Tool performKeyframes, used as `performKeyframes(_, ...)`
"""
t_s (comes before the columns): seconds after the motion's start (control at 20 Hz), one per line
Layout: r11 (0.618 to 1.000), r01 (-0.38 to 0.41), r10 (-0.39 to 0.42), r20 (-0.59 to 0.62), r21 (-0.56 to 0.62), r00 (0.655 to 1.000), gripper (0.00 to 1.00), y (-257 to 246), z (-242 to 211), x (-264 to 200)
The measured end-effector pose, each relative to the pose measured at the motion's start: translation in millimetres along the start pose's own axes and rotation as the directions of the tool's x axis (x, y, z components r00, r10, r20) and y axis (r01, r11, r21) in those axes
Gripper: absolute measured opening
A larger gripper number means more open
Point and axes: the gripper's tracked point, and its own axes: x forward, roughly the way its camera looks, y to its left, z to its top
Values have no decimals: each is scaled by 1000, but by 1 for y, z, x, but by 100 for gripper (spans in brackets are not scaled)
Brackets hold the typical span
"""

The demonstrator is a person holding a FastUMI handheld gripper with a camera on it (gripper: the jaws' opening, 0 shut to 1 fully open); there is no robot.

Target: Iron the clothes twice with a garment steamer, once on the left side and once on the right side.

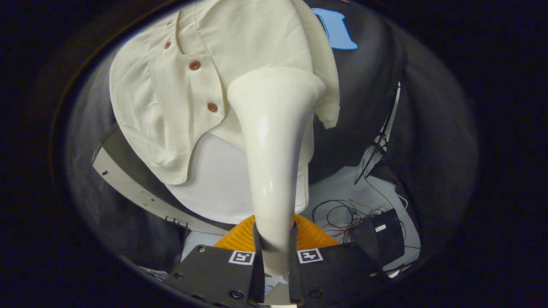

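Firmly, the gripper (274, 252) clamps both fingers on the garment steamer (274, 149) handle, so its head at twelve o'clock presses flat against the shirt (205, 85), right of the buttons (195, 65), apparently for steaming.

- A pale floor (342, 182) shows beyond the fingers, beneath the hanging clothes.
- A tangle of thin wires (338, 214) lies on it.
- A small black box (385, 237) sits beside the wires, touching them.
- An orange ribbed disc (312, 237) lies just ahead of the fingers; what it rests on is hidden.
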Motion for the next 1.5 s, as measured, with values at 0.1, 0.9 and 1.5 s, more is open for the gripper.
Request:
performKeyframes(0.1,1000,-5,5,-17,18,1000,22,0,-14,10)
performKeyframes(0.9,995,37,-29,-94,90,995,22,6,-87,36)
performKeyframes(1.5,993,45,-42,-29,106,999,22,112,-111,-37)
